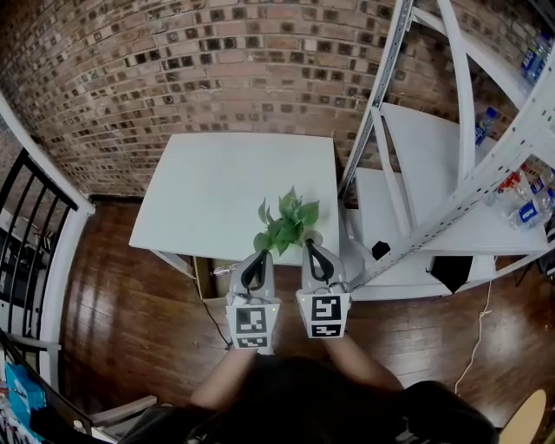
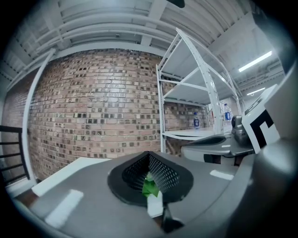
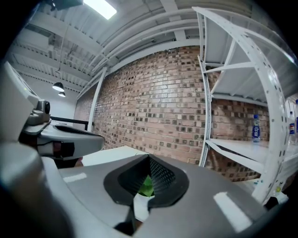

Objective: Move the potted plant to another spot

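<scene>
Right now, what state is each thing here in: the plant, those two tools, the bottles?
Potted plant: upright, pinched at its rim from both sides.
Left gripper: jaws shut on the potted plant.
Right gripper: jaws shut on the potted plant.
Bottles: standing upright on the shelf.

We're in a storeroom-cum-workroom, loft style, by the look of it: bare brick wall (image 1: 217, 69), dark wooden floor (image 1: 130, 303), a white metal rack (image 1: 425, 156) with water bottles (image 1: 531, 211) on it, a plain white table (image 1: 217, 191), strip light (image 3: 100, 7) overhead.
</scene>
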A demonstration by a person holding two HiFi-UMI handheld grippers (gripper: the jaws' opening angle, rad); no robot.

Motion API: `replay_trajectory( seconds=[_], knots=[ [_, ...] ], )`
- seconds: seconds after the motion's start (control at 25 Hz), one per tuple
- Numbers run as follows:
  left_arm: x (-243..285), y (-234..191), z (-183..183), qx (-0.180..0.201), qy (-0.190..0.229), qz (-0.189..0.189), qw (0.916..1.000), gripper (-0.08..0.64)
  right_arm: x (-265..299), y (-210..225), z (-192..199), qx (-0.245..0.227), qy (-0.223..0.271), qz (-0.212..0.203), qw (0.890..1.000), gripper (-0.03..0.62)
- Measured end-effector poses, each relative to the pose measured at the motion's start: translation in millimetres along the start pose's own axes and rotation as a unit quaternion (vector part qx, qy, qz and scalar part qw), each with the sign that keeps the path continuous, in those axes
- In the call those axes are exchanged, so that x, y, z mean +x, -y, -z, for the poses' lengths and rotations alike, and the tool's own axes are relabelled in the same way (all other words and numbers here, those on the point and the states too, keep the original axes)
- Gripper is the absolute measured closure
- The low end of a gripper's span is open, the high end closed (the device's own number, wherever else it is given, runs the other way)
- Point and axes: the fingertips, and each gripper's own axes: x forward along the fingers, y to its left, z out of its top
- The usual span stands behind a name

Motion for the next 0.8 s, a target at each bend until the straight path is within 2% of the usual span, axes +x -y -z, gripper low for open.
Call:
replay_trajectory(
  seconds=[0.4,0.6,0.8],
  knots=[
    [-1.6,6.1,-4.0,0.008,0.003,0.000,1.0000,0.546,-4.8,3.4,-1.7,-0.004,0.005,0.000,1.000,0.591],
    [1.2,2.9,-0.3,-0.019,-0.006,-0.004,0.9998,0.546,-4.0,4.8,-1.1,-0.002,0.005,0.000,1.000,0.591],
    [1.0,-3.3,0.1,-0.007,-0.002,-0.012,0.9999,0.546,-3.9,4.1,-0.5,0.000,0.007,-0.002,1.000,0.591]
  ],
)
